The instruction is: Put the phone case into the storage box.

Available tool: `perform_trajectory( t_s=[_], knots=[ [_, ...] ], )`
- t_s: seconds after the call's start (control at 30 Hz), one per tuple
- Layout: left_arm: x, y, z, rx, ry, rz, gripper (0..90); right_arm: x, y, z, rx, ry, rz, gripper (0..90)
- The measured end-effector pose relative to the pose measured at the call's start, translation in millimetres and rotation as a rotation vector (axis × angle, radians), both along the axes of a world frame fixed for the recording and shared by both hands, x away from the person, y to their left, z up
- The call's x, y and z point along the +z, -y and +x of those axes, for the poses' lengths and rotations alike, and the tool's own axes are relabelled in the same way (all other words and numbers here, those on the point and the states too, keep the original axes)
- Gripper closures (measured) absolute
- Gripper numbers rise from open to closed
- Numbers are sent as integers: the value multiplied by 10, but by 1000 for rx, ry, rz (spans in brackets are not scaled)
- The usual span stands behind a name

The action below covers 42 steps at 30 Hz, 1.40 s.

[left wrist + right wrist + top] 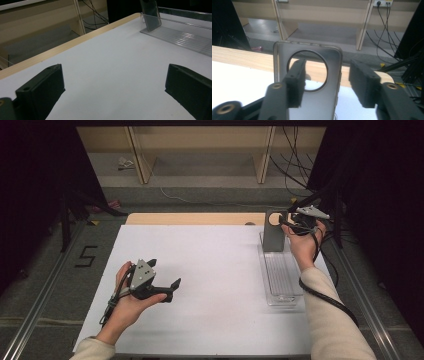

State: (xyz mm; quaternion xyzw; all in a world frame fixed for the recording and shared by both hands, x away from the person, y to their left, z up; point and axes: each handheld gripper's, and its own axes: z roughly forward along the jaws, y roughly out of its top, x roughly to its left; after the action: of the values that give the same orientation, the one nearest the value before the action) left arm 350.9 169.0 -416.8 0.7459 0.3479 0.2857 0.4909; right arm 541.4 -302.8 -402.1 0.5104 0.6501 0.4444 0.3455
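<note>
Right gripper jaws apart around the upright dark translucent phone case with round cutout, standing in the clear ribbed plastic tray; left gripper gapes empty

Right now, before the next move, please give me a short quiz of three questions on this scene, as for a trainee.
1. True or false: the left gripper has something between its jaws.
2. Where is the phone case? A) lying flat on the white table; B) standing upright at the far end of the clear tray; C) lying on the floor.
3. What shape is the hole in the phone case?

Key: 1 false, the jaws are open with nothing between them; 2 B; 3 round.
</note>
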Motion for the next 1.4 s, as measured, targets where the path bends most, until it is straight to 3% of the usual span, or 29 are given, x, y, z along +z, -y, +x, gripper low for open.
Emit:
perform_trajectory(
  t_s=[0.23, 0.43, 1.0, 1.4],
  knots=[
    [4, -5, -5, -2, -5, -9, 19, 21, 11, -49, 19, -15, 5, 333],
    [5, -3, -4, -2, -6, -10, 19, 41, 24, -110, 38, -27, -6, 283],
    [-5, 1, -3, -8, -9, -7, 19, 47, 112, -225, 46, -36, 20, 255],
    [-9, -1, -5, -6, -12, -7, 18, 68, 86, -341, 61, -33, 5, 247]
  ],
)
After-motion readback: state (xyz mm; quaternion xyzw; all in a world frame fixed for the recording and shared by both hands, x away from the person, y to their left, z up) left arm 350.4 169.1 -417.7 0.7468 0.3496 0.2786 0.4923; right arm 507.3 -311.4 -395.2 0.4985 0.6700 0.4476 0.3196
